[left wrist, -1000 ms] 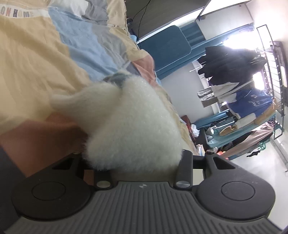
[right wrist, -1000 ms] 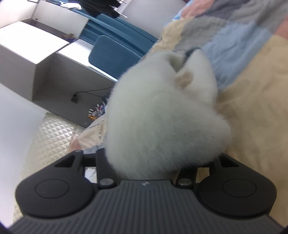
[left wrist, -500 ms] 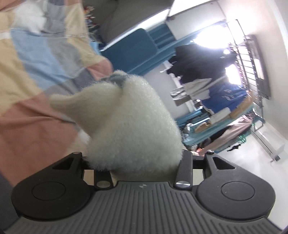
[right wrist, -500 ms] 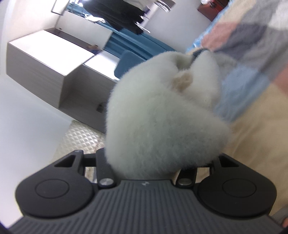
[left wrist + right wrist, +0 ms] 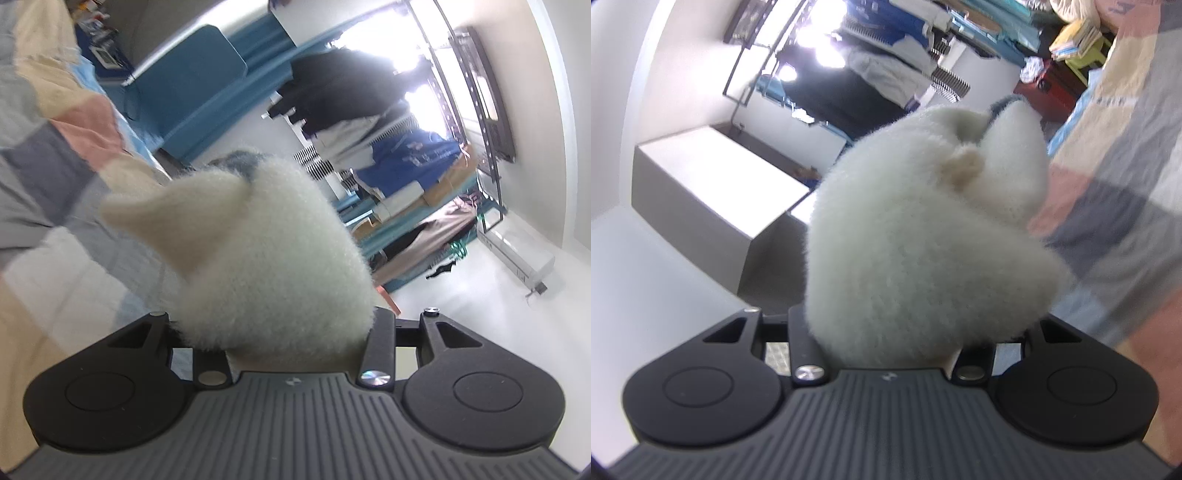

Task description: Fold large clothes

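Observation:
A thick white fleece garment [image 5: 280, 266] is bunched up between the jaws of my left gripper [image 5: 251, 192], which is shut on it. A pointed fold sticks out to the left. In the right wrist view the same white fleece [image 5: 905, 240] fills the jaws of my right gripper [image 5: 990, 125], also shut on it. The pile hides most of both grippers' fingers; only a grey-blue tip shows above the fleece in each view. Both grippers are held up off the patchwork bed cover [image 5: 55, 166], which lies at the right in the right wrist view [image 5: 1115, 192].
Beyond the bed stand a blue upholstered chair [image 5: 192, 85] and a rail hung with dark clothes [image 5: 343, 92]. The right wrist view shows a white cabinet [image 5: 701, 184] and a red box [image 5: 1060, 85] by the bed's edge.
Both grippers have lifted with the fleece still in them. The bed cover has slid out toward the edges of both views and more of the room shows.

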A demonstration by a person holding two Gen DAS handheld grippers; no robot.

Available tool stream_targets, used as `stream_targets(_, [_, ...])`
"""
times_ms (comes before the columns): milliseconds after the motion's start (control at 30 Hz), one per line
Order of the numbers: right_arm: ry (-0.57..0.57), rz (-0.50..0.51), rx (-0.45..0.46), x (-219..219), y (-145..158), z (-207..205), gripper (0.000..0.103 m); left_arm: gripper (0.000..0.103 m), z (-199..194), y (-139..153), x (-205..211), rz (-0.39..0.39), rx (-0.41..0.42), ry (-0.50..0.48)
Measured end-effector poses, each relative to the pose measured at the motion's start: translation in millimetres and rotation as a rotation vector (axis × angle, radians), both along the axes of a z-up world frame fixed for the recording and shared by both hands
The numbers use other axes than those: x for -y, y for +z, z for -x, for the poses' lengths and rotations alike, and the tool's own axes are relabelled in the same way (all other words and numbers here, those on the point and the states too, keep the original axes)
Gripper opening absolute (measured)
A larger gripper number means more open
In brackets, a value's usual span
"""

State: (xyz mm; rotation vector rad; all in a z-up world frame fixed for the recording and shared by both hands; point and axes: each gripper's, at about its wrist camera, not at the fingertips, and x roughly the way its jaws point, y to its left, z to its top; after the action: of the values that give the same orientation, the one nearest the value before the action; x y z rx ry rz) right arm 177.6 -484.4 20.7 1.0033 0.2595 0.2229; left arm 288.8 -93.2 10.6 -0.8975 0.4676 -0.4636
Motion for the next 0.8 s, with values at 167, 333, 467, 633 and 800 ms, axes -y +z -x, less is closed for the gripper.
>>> stream_targets(167, [-0.048, -0.013, -0.025, 38.9, -21.0, -26.2, 0.054, 0.049, -51.6, -19.0, 51.0, -0.012, -0.057, -0.054])
stream_targets(333, [-0.096, -0.039, -0.08, 75.5, -64.3, -46.5, 0.054, 0.049, -103.7, -57.4, 94.0, -0.037, -0.14, -0.099])
stream_targets(467, [-0.128, -0.071, -0.147, 94.5, -102.3, -63.4, 0.054, 0.049, -137.2, -97.3, 117.7, -0.059, -0.217, -0.125])
stream_targets(633, [-0.165, -0.113, -0.231, 103.4, -155.3, -75.3, 0.054, 0.049, -165.1, -145.1, 132.9, -0.111, -0.278, -0.148])
stream_targets(800, [-0.171, -0.135, -0.287, 99.7, -200.2, -76.4, 0.054, 0.049, -175.7, -185.4, 133.1, -0.139, -0.304, -0.158])
